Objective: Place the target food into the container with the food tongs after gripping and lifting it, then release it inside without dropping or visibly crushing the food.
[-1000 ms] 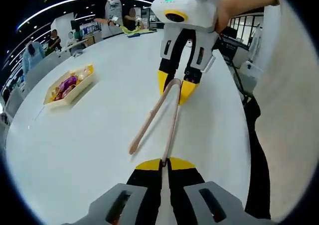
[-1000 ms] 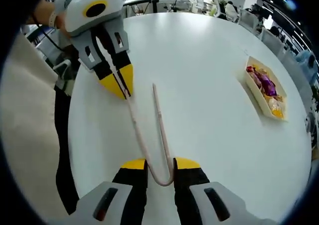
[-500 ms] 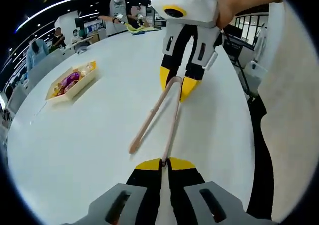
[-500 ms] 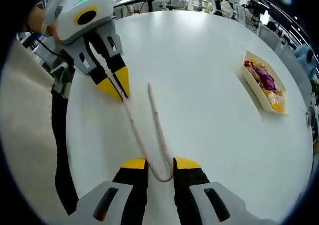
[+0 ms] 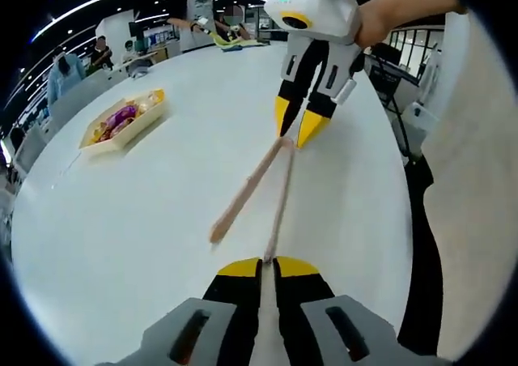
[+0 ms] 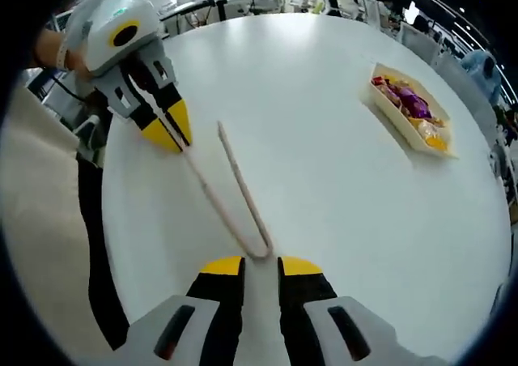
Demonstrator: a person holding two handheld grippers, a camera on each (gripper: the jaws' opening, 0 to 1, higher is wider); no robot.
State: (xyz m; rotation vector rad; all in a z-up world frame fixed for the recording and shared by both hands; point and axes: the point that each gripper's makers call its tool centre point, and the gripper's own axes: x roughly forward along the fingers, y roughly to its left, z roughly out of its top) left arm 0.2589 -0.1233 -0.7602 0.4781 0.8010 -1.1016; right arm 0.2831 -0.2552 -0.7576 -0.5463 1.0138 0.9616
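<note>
1. Left gripper view: the left gripper (image 5: 268, 262) sits at 6 o'clock, its yellow-tipped jaws closed on the tip of one arm of the tongs (image 5: 261, 188).
2. The tongs run up from there towards 12 o'clock over the white table (image 5: 146, 220). Their two arms stand apart, joined at the far bend; the free arm's tip is at about 8 o'clock from that bend.
3. The right gripper (image 5: 295, 131) comes down from 12 o'clock, held by a hand (image 5: 388, 14). Its yellow tips are parted and sit just at the bend of the tongs; whether they touch it I cannot tell.
4. A tray (image 5: 121, 121) of food (image 5: 121, 115) lies at 10 o'clock, well apart from the tongs. The food is a mix of purple and yellow pieces; which one is the target I cannot tell.
5. Right gripper view: the right gripper (image 6: 260, 265) is at 6 o'clock, jaws parted, with the tongs' (image 6: 231, 192) bend just ahead of the tips, seemingly not gripped.
6. The left gripper (image 6: 176, 136) shows at 10 o'clock, clamped on one tong arm's end; the other arm's end lies free just beside it.
7. The tray (image 6: 409, 119) is at 2 o'clock, on the table (image 6: 340, 196), far from both grippers.
</note>
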